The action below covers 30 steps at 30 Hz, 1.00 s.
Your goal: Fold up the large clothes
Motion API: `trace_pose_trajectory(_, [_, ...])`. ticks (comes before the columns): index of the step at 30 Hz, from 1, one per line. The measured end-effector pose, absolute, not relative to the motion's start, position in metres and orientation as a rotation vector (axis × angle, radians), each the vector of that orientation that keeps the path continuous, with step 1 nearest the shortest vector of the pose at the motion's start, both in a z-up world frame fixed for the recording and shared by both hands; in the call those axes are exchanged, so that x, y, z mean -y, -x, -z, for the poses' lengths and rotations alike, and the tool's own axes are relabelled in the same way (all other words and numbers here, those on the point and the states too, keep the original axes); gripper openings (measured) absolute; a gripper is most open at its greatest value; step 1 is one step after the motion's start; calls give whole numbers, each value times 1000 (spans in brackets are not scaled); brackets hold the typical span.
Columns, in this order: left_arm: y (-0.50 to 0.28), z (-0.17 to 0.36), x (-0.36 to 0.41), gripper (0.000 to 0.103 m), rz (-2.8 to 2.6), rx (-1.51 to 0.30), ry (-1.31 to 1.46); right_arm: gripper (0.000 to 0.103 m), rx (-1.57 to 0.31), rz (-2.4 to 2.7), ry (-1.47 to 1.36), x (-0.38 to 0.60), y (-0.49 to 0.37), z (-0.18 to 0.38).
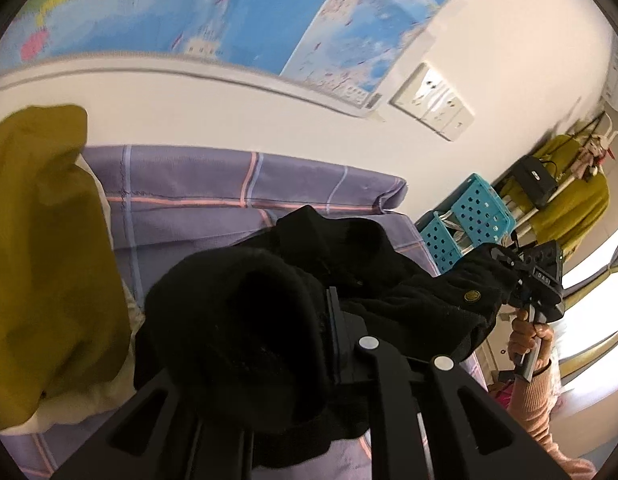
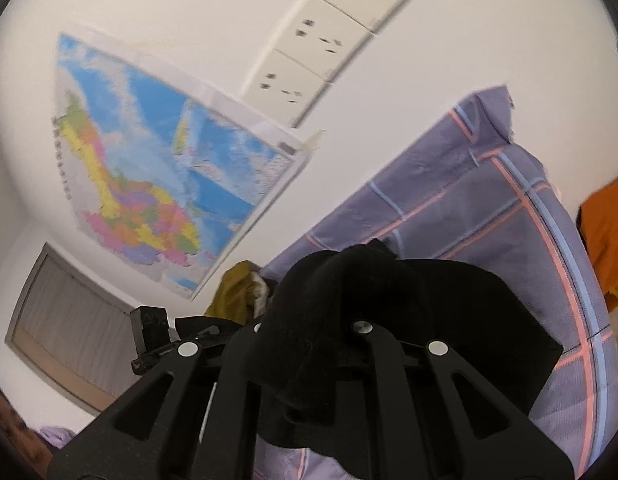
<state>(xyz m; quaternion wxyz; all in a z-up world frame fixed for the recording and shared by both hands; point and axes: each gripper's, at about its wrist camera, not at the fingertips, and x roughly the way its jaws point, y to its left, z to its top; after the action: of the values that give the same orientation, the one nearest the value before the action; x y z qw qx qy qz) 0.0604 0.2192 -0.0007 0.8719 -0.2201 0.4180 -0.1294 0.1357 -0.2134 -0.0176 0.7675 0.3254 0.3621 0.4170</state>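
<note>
A black garment (image 1: 389, 280) hangs stretched between both grippers above the bed. In the left wrist view one end bunches over my left gripper (image 1: 309, 320), which is shut on the cloth with its fingertips mostly hidden. The other end runs right to my right gripper (image 1: 513, 280), held by a hand in a pink sleeve (image 1: 537, 396). In the right wrist view the black garment (image 2: 349, 292) drapes over my right gripper (image 2: 337, 316), shut on it. The left gripper (image 2: 189, 332) shows at the lower left, with black cloth at its tip.
A purple checked sheet (image 1: 213, 184) covers the bed against the wall. An olive-yellow garment (image 1: 41, 240) lies at its left, an orange one (image 2: 609, 240) at the right wrist view's edge. A teal perforated basket (image 1: 469, 220) and a rack with clothes and a bag (image 1: 565, 184) stand beyond.
</note>
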Motion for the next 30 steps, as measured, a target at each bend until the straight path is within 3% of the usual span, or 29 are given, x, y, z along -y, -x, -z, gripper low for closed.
trace_pose_trajectory(12, [-107,33,-236,13,234,-956,547,12,-908,-811,-744,200,-180,56])
trace_pose_trajectory(17, [-124,46,-244,15,214,-989,593,31,-927,-786,-759,194,-191,60])
trace_pose_trajectory(19, [-129,52,-246,15,210,-1003,612,57,-917,-790,-760,193,-189,57])
trace_pose_trajectory(20, [-131,53,-246,15,210,-1008,622,61,-896,-795,-769,194,-185,53])
trace_pose_trajectory(25, [-138,67,-253,16,212,-1036,690,65,-782,-831,-770,209,-162,30])
trace_pose_trajectory(30, [-143,73,-252,16,216,-1056,708,63,-720,-893,-402,161,-121,-1])
